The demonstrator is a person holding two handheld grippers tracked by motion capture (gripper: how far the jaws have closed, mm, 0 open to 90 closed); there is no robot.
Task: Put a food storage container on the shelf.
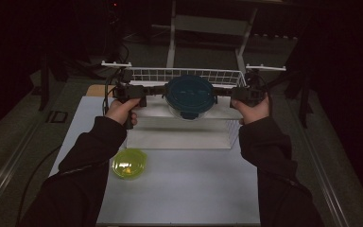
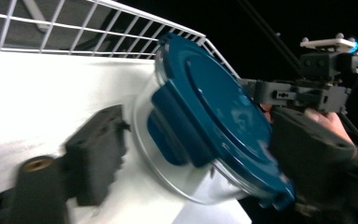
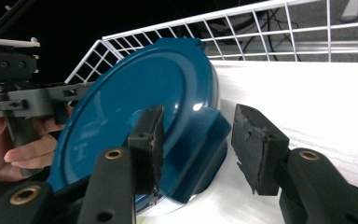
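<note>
A: Dark room, white table [image 1: 179, 189], white wire basket [image 1: 179, 75] at the far edge. Jaws first?

B: Right gripper [image 3: 198, 140]: jaws spread, not pinching. The blue side latch [image 3: 205, 140] of the container sits in the gap between them; the near pad looks close to the latch, but I can't confirm contact. The far pad stands clearly off it.

A: Left gripper [image 2: 98, 154]?

B: One blurred jaw shows in the left gripper view, just beside the opposite latch [image 2: 177, 126], apart from it. No grip there, jaws read as spread.

A: Where's the container?

B: Clear round container [image 1: 189, 111] with blue lid [image 1: 189, 92], directly between the two sets of jaws, over the white basket floor, tilted in both gripper views. What's carrying it I can't tell; neither pair visibly presses on it. It probably rests on the basket floor.

A: Why one gripper per side?

B: Likely because the latches sit on opposite sides of the lid, so each hand takes one. That also keeps a wide round thing level when lifting or setting down.

A: Further out?

B: Person's left hand [image 1: 120, 111] and right hand [image 1: 253, 111] on the grips, dark sleeves. Yellow-green bowl [image 1: 129, 164] sits near the left forearm, well behind the jaws, untouched.
</note>
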